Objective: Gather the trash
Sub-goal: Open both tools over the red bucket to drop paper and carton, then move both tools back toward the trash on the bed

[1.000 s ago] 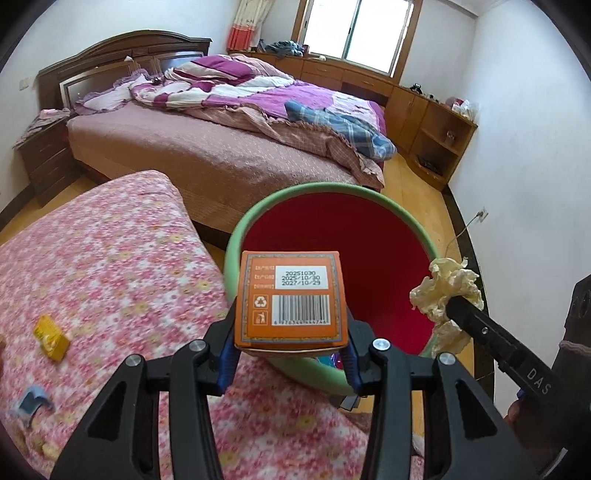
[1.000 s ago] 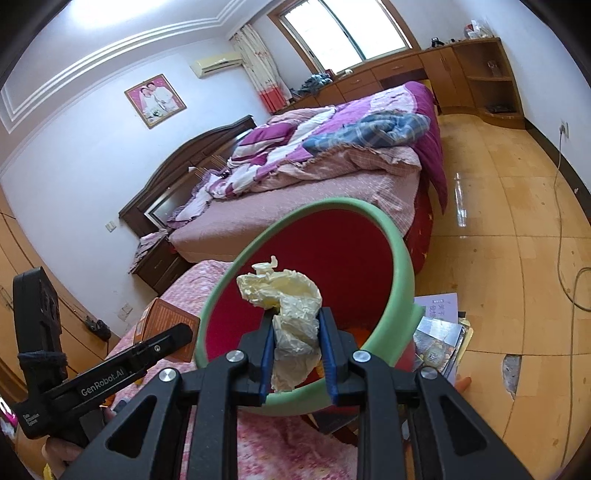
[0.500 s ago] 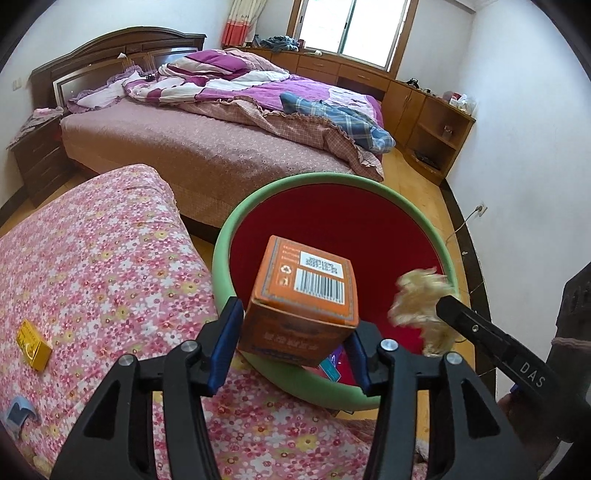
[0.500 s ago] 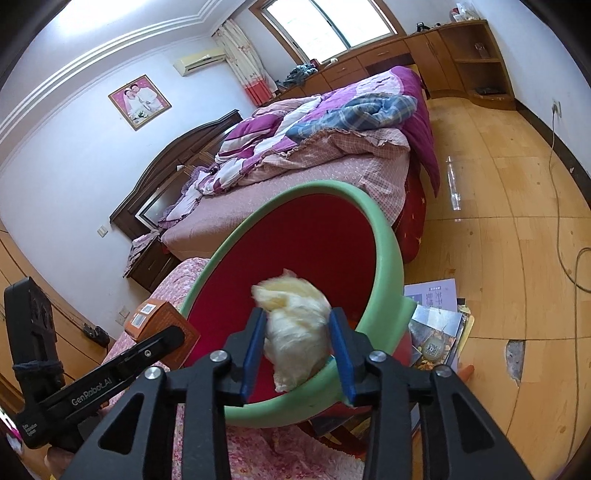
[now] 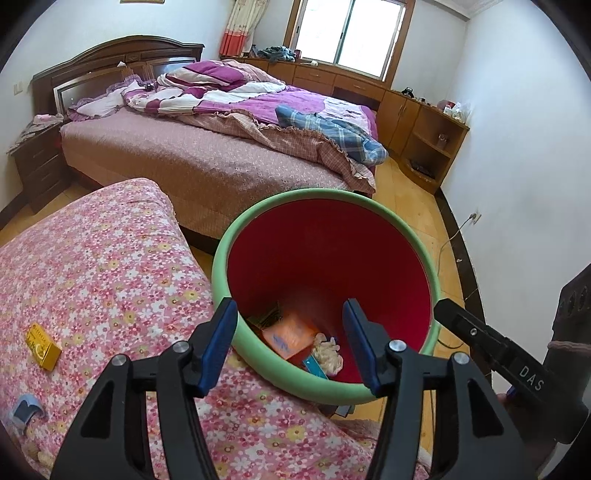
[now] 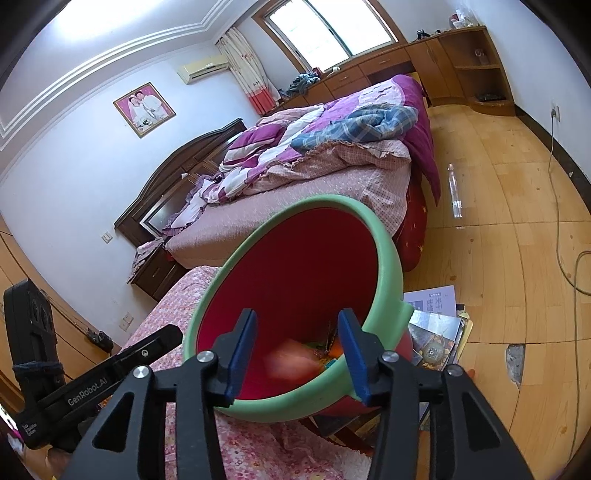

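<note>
Two grippers, left (image 5: 290, 341) and right (image 6: 297, 352), hover fingers apart and empty over the bin (image 5: 402, 230), while the small yellow box (image 5: 43, 346) at nine o'clock on the floral table (image 5: 110, 258) looks light, stiff and easily pinched across its narrow sides.

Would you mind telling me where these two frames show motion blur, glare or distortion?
Right wrist view: the orange box in the bin is smeared by motion, the window is blown out. Left wrist view: bin contents are sharp, the crumpled paper crisp; fisheye bends the walls in both.
</note>
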{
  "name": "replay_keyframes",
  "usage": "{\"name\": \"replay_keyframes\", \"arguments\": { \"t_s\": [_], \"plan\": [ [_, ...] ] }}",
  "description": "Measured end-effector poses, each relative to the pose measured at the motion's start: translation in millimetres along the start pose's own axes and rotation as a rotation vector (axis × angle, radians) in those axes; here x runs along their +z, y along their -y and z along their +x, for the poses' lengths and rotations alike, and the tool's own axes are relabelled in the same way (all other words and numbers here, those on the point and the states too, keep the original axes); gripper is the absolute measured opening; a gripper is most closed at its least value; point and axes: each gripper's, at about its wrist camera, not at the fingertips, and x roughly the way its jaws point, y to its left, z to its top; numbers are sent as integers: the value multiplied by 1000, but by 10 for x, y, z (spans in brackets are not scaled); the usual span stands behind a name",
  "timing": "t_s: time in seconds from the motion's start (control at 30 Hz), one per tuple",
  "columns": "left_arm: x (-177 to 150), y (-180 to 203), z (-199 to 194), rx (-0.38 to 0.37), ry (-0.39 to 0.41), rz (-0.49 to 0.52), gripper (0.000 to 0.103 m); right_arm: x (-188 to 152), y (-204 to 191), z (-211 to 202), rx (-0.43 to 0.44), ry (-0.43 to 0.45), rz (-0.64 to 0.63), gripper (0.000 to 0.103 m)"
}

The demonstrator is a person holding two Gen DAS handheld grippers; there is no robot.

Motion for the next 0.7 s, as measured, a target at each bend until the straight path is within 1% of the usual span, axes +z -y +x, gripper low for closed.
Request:
{"name": "replay_keyframes", "arguments": {
  "t_s": [0.2,0.27,0.4,0.53,0.7],
  "plan": [
    [-29,-74,-193,16,9,-27,59,-31,-118,-106,12,6,-16,57],
    [-49,-119,-273,28,13,-41,59,-46,-172,-145,17,8,-25,61],
    [-96,-254,-458,56,22,-76,59,-81,-285,-197,30,1,-42,62],
    [-149,-397,-620,87,33,-110,59,-135,-438,-239,44,-10,-64,66],
    [-222,-608,-845,125,54,-151,59,-201,-614,-269,64,-25,-93,69]
  ]
}}
